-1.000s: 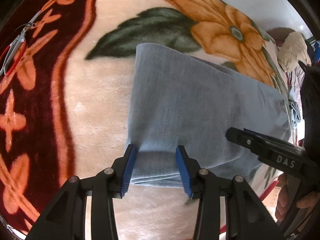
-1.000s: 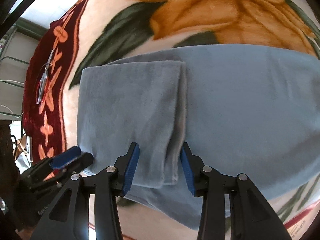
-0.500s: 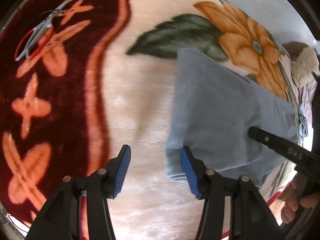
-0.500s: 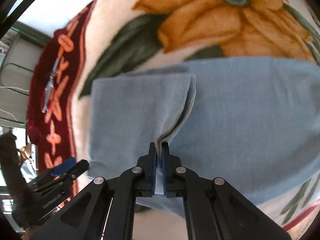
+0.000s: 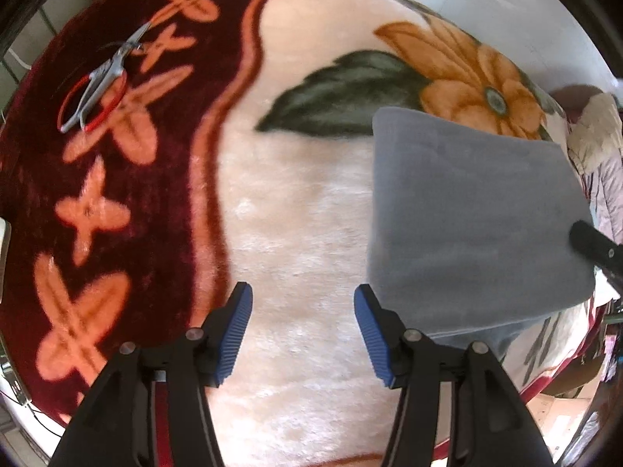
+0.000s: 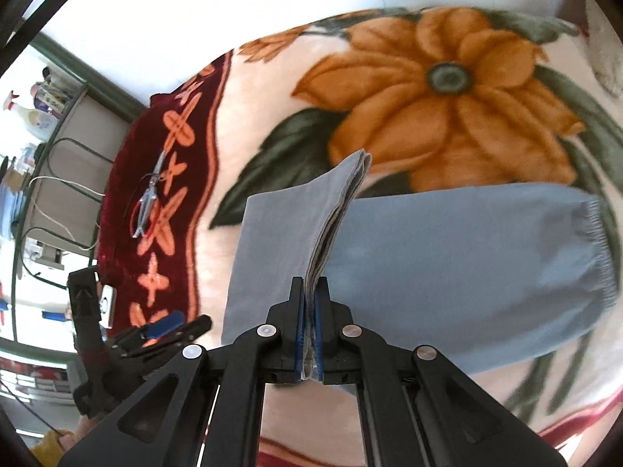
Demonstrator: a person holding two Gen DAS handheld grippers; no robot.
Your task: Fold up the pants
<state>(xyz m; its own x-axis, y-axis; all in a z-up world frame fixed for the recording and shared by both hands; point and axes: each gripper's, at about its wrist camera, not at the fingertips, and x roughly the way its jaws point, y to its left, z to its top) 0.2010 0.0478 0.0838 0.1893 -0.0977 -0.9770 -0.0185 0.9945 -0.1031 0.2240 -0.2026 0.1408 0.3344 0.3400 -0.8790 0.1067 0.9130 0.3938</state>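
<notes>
The light blue pants (image 6: 447, 264) lie partly folded on a floral blanket (image 6: 447, 89). My right gripper (image 6: 309, 334) is shut on the stacked edge of the folded part and lifts that flap (image 6: 288, 241) upright off the layer below. The elastic waistband (image 6: 599, 249) shows at the right. In the left wrist view the pants (image 5: 467, 214) are a grey-blue block at the right. My left gripper (image 5: 301, 330) is open and empty over bare blanket, its right finger just left of the pants' edge. The right gripper's tip (image 5: 595, 245) shows at the far right.
Red-handled scissors (image 5: 95, 81) lie on the blanket's dark red border (image 5: 78, 194), also seen in the right wrist view (image 6: 146, 202). A pile of clothes (image 5: 599, 148) sits beyond the blanket's far right. Shelves and cables (image 6: 46, 179) stand to the left of the bed.
My right gripper shut on the folded edge and lifted it upright. My left gripper let go of the pants' corner and moved off to the left, staying open.
</notes>
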